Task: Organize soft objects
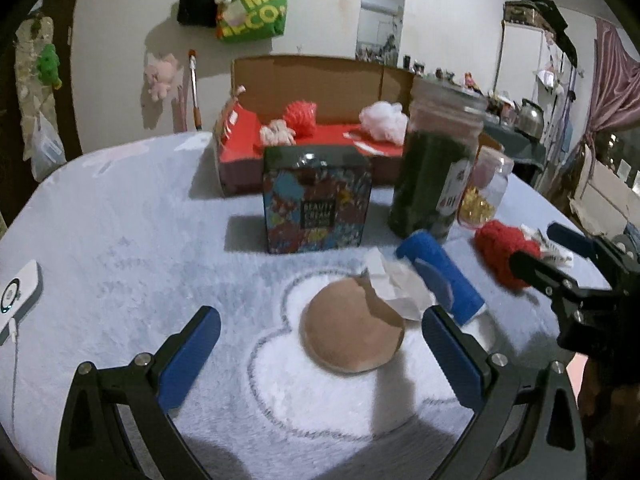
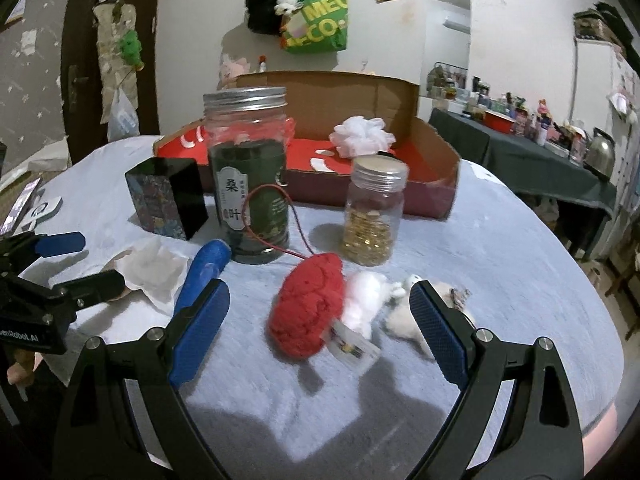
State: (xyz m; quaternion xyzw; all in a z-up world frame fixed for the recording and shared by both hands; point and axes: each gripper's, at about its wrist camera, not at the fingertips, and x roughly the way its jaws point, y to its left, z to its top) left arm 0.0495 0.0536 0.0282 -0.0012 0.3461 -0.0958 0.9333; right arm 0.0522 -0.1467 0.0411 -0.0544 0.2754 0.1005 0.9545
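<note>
A round tan plush pad (image 1: 352, 328) lies on the fuzzy blanket between the fingers of my open left gripper (image 1: 320, 344). A red knitted soft toy with a white tag (image 2: 308, 304) lies between the fingers of my open right gripper (image 2: 320, 320), with a small white plush (image 2: 404, 312) beside it. The red toy also shows in the left wrist view (image 1: 504, 252), next to the right gripper (image 1: 560, 256). A cardboard box with a red lining (image 2: 432, 188) stands at the back and holds a white pompom (image 2: 362, 136), a red pompom (image 1: 300, 118) and a pink one (image 1: 276, 134).
A tall jar of green leaves (image 2: 250, 184), a small jar of gold pieces (image 2: 374, 212), a patterned cream box (image 1: 316, 200), a blue cylinder (image 1: 440, 280) and crumpled white tissue (image 2: 154, 272) stand mid-table. A white device (image 1: 16, 296) lies at the left edge.
</note>
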